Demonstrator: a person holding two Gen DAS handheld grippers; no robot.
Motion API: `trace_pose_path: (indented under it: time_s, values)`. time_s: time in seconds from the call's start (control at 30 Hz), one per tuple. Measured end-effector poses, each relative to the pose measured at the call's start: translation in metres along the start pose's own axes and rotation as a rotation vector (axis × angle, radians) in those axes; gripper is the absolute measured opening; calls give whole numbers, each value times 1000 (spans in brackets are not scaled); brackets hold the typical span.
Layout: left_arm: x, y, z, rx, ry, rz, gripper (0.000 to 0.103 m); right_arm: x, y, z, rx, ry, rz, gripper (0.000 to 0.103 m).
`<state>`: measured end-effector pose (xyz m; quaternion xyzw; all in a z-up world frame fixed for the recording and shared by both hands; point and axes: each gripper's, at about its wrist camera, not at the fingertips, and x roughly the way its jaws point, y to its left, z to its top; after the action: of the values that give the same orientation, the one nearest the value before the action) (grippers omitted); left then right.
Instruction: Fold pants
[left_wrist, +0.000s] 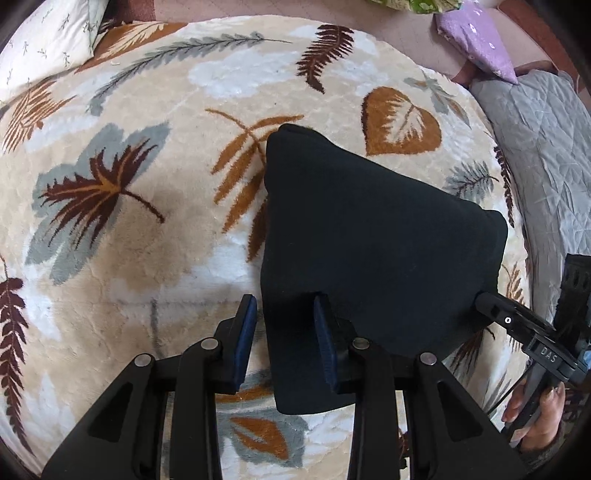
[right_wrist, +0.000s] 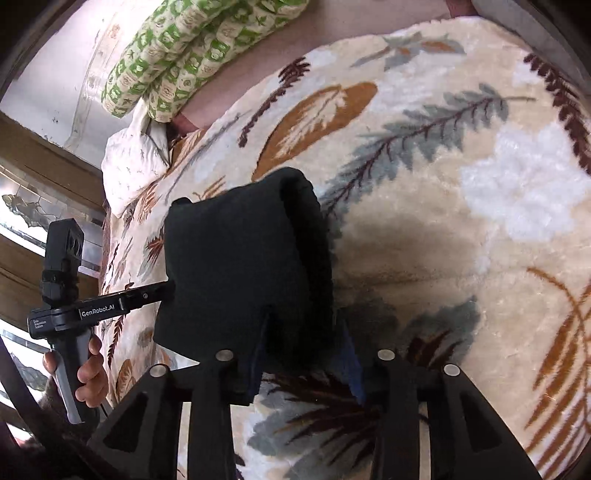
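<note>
The black pants (left_wrist: 369, 236) lie folded into a compact bundle on a leaf-patterned blanket (left_wrist: 147, 236). My left gripper (left_wrist: 284, 325) is open at the bundle's near left corner: its right finger (left_wrist: 325, 339) rests on the cloth and its left finger (left_wrist: 245, 332) stands on the blanket beside it. In the right wrist view the pants (right_wrist: 240, 258) fill the gap of my right gripper (right_wrist: 306, 332), whose jaws stand apart around the bundle's thick folded edge. Each gripper also shows in the other's view, touching the bundle's side: the right gripper (left_wrist: 491, 302) and the left gripper (right_wrist: 155, 291).
A white pillow (left_wrist: 48, 40) lies at the far left, a purple pillow (left_wrist: 476, 40) and grey quilt (left_wrist: 546, 147) at the right. A green patterned quilt (right_wrist: 192, 48) lies beyond the blanket, by a wall and wooden furniture (right_wrist: 33, 177).
</note>
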<state>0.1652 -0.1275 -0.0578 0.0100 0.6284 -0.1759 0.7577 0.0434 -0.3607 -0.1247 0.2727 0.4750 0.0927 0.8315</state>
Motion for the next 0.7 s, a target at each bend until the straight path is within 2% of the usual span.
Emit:
trace_pose_path:
  time_s: [0.13,0.23,0.37,0.6,0.7]
  values:
    - [1,0,-6,15,30,-66,30,-13,13,1,-35,-24,-35,41]
    - [2,-1,-8,20,30,-62,30,-10,18,4,-47,-19,-56,41]
    - [4,3,-7,-28,39,-86,30,3,16,6,-37,-19,-96,38]
    - [-5,5,-25,-5,16,-21,28,-1,12,-2,32,-42,-104,50]
    - [-13,5,-38,33,5,40,28,-15,13,-11,46,-57,-121,55]
